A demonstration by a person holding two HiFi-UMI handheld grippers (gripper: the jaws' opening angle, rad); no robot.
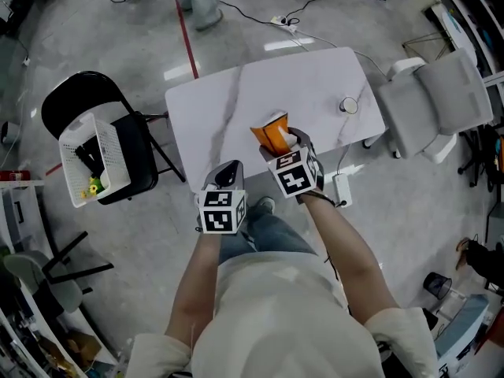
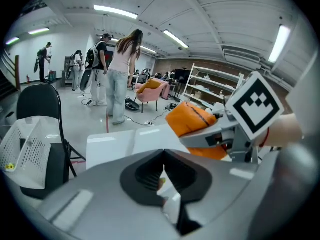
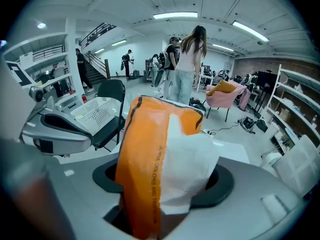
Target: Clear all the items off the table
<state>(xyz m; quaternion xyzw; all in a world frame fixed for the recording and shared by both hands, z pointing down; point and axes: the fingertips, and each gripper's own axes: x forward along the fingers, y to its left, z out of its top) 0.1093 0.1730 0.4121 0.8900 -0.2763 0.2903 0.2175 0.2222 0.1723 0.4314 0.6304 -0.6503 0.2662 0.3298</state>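
Glossy grey floor point(image 1: 102, 38), black chair point(image 1: 143, 160), white armchair point(image 1: 437, 101)

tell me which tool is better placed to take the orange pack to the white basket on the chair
Right. The right tool grips the orange pack above the table. The left tool is shut and does not hold the pack, though it is on the basket's side.

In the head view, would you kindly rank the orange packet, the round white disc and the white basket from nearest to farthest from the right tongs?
1. Orange packet: gripped in the right tongs.
2. Round white disc: on the table, to their right.
3. White basket: on the chair, far left.
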